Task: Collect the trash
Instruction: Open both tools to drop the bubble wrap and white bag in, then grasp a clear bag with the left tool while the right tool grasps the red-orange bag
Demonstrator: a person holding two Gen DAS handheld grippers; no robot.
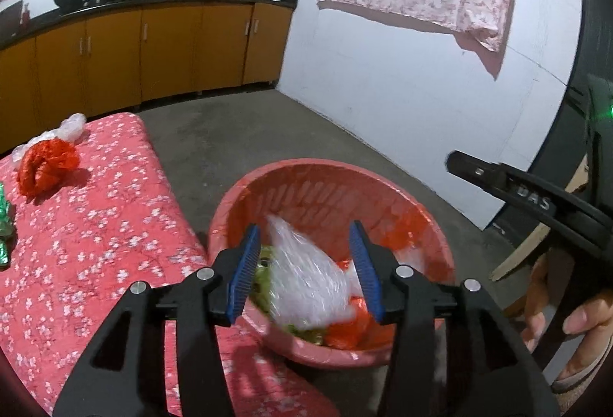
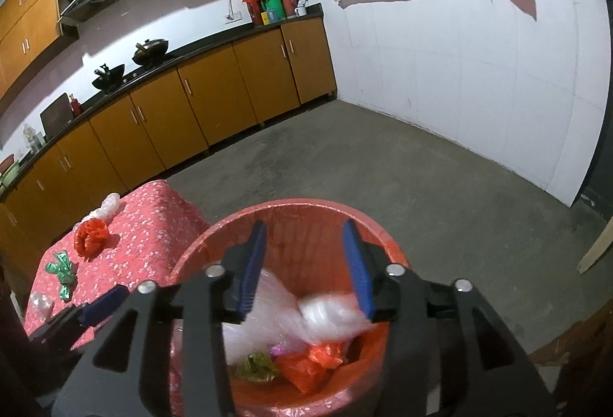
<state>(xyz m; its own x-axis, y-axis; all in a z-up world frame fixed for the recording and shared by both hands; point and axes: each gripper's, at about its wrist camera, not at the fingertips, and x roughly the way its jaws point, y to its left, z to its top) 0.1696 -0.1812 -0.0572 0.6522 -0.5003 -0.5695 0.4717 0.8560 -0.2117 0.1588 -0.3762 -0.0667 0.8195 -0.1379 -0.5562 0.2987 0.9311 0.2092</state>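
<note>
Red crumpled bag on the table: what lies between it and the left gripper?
In the left wrist view, only bare floral tablecloth lies between the red crumpled bag and the open left gripper.

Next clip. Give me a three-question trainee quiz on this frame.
1. True or false: both the left gripper and right gripper are open above the bin.
2. Which piece lies nearest the table's far end? A) clear bag B) red bag C) green wrapper
3. Fill in: the bin is lined with a ___ bag.

Key: 1 true. 2 A. 3 red.
</note>
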